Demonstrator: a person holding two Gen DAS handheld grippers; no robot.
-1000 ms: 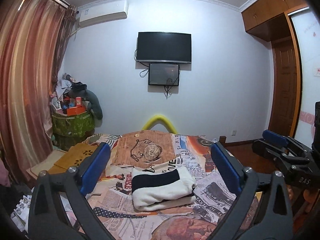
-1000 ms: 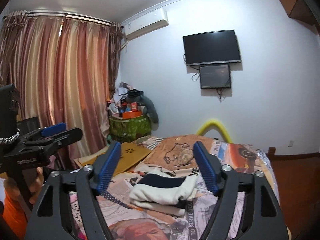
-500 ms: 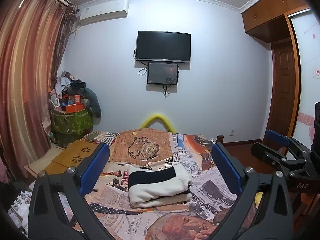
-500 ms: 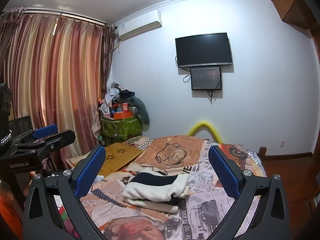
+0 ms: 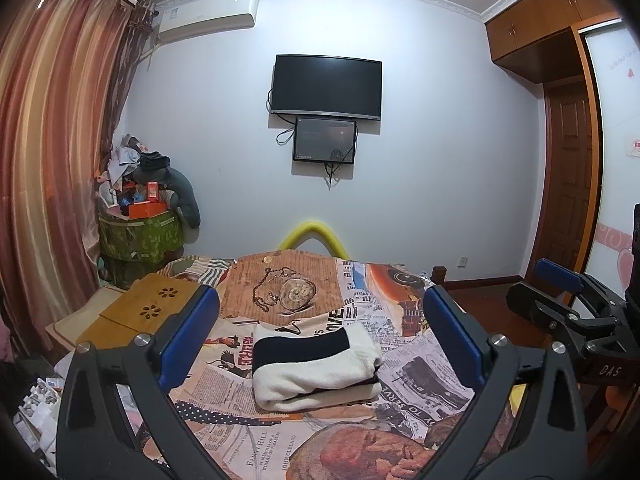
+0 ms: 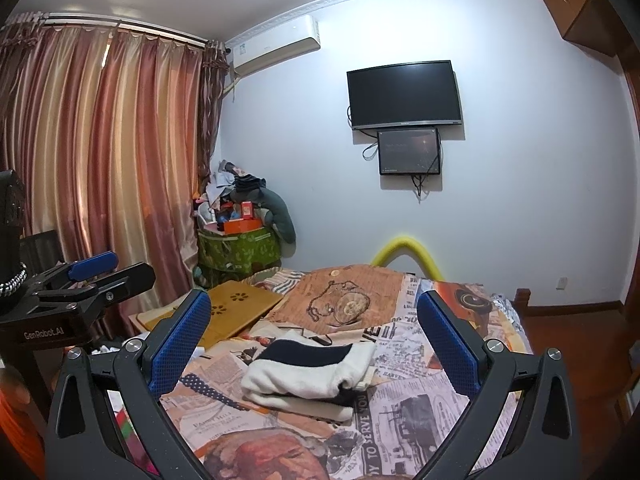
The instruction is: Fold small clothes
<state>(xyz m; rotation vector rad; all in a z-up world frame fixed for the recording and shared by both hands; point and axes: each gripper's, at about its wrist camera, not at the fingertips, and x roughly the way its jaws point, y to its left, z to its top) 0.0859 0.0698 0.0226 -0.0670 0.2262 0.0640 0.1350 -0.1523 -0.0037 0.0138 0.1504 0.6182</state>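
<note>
The bed (image 5: pixel 416 364) carries a smooth printed cover, newspaper pattern. On its middle lies the folded garment (image 5: pixel 316 368) — thick, soft, cream with a dark band, a neat rectangle. The right gripper (image 6: pixel 312 344) has just been opening, nothing between its fingers; the left gripper (image 5: pixel 320 340) is spread too — folding seems finished.

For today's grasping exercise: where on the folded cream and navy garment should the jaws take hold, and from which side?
Grip the folded cream and navy garment at its rounded, thick folded edge nearest the cameras, coming in low from the near side; there the layers are stacked together, so one pinch probably holds all.
</note>
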